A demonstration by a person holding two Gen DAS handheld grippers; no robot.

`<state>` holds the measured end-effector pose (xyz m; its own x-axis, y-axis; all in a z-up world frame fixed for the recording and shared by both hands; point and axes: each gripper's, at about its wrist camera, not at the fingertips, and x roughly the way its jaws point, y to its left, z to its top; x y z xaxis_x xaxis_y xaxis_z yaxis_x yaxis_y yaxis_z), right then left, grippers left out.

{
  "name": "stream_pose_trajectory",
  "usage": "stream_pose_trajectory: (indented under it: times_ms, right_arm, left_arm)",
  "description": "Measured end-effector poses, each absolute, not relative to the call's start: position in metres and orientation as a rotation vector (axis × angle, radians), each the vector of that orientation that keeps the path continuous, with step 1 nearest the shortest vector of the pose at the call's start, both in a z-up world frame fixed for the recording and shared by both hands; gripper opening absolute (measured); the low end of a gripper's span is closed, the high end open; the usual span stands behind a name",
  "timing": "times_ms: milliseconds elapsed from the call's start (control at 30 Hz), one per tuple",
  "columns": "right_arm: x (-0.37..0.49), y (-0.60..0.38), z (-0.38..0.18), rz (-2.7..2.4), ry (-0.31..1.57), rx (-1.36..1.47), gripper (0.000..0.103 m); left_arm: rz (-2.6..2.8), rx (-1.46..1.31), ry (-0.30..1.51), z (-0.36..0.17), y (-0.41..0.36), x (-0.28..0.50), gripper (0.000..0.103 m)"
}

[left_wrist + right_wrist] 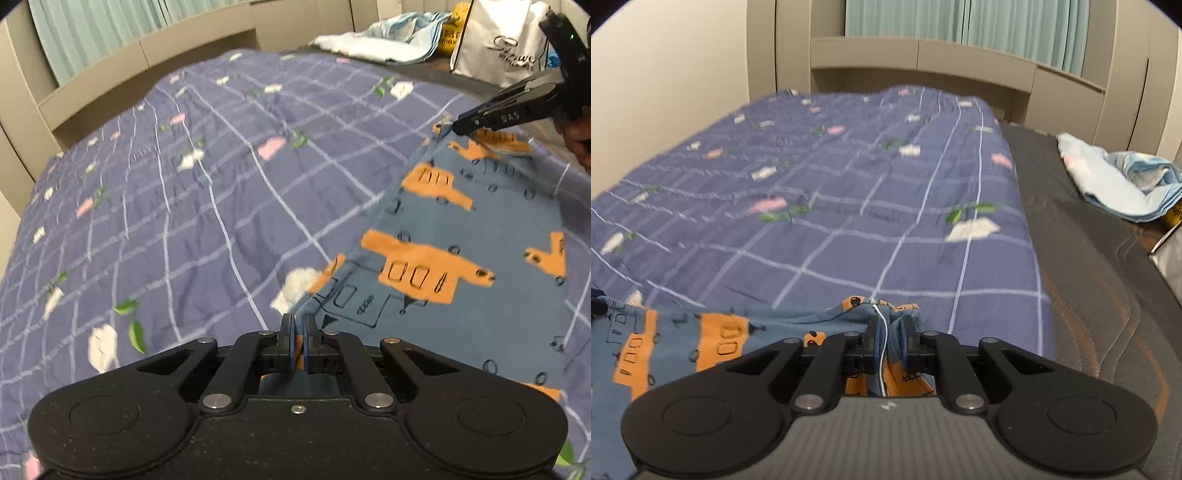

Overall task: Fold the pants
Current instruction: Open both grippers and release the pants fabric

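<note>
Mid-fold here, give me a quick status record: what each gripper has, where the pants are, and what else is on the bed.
left gripper: shut on an edge of the pants
right gripper: shut on bunched pants fabric with a white drawstring
pants: blue with orange print, stretched between both grippers above the quilt
surface: purple checked quilt on the bed
other items: light blue cloth and a white bag, at the far side
</note>
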<state>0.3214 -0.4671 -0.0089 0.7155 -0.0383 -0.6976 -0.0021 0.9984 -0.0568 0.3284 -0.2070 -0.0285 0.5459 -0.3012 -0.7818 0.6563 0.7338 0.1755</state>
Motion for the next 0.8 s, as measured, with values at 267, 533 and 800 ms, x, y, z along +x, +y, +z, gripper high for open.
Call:
stream_pose_trajectory:
  times_ms: [267,533,800]
  right_arm:
    - [0.300,-0.477,-0.013,-0.083,0.733,-0.083,0.070]
    - [0.300,-0.481,-0.021,-0.253,0.739,-0.155,0.084]
    - [0.267,-0.441,0.025,-0.126,0.653,-0.128,0.100]
  left_arm:
    - [-0.514,0.463,0.770,-0.023,-0.196,0.320,0.055]
    - [-0.403,0.389,0.655,0.035,-0.170,0.300,0.087]
    - [-0.289,0.401,0.507,0.112,-0.124,0.253,0.099]
